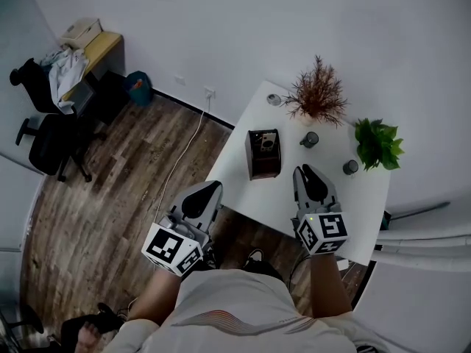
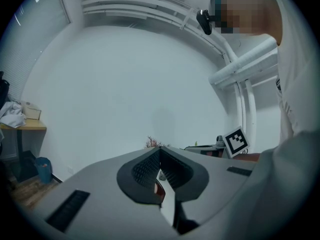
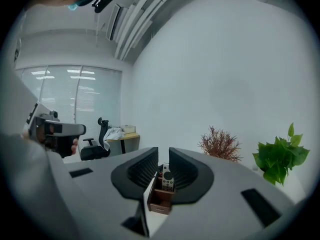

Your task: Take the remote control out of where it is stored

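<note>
A dark brown storage box point(image 1: 263, 164) stands on the white table point(image 1: 239, 179), and the light remote control point(image 1: 268, 140) stands upright inside it. In the right gripper view the remote point(image 3: 166, 177) and the box point(image 3: 160, 199) show through the narrow gap of my right gripper point(image 3: 163, 151). Nothing is between its jaws. That right gripper point(image 1: 302, 169) hovers over the table just right of the box, apart from it. My left gripper point(image 1: 213, 186) hangs off the table's near left edge, its jaws touching at the tips point(image 2: 160, 151) with nothing in them.
A reddish dry plant point(image 1: 318, 94) and a green plant point(image 1: 378, 144) stand at the table's far side, with small dark cups point(image 1: 309, 140) between them. An office chair point(image 1: 44, 134) and a desk point(image 1: 99, 50) are at the far left on the wooden floor.
</note>
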Motion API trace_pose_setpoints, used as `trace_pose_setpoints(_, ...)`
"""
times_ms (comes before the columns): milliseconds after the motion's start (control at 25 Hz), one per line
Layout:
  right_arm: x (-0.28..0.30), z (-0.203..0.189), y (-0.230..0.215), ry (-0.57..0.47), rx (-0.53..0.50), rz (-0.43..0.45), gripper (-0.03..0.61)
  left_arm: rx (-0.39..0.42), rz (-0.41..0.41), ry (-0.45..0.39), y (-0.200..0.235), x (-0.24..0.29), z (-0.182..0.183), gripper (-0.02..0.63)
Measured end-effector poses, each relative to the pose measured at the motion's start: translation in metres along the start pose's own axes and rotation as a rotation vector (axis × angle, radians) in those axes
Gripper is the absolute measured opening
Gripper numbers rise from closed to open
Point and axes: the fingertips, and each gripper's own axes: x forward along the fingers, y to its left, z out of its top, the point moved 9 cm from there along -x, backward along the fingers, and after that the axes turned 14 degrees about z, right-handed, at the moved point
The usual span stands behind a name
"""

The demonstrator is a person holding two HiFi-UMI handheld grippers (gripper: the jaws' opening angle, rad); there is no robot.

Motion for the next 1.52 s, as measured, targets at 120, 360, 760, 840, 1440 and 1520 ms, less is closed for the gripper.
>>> trace_pose_setpoints(120, 0.026, -0.012, -0.008, 0.061, 0.030, 0.006, 0.177, -0.003, 0.007, 0.011, 0.004, -0.003, -0.004, 0.009)
trace_pose_setpoints(360, 0.088, -0.037, -0.018, 0.134, 0.036, -0.102, 0.202, -0.018, 0.035, 0.045, 0.017, -0.013, -0.014, 0.009)
trace_pose_setpoints(760, 0.156, -0.093, -0.035, 0.243, 0.081, -0.239, 0.213, -0.052, 0.092, 0.087, 0.049, -0.032, -0.026, 0.009)
trace_pose_setpoints(840, 0.161, -0.099, -0.037, 0.246, 0.084, -0.258, 0.213, -0.054, 0.092, 0.094, 0.052, -0.033, -0.027, 0.009)
trace_pose_setpoints(1440, 0.167, -0.099, -0.037, 0.202, 0.105, -0.240, 0.190, -0.045, 0.075, 0.102, 0.055, -0.028, -0.029, 0.009)
trace_pose_setpoints(1520, 0.160, -0.086, -0.034, 0.159, 0.106, -0.222, 0.189, -0.043, 0.076, 0.102, 0.054, -0.029, -0.028, 0.009)
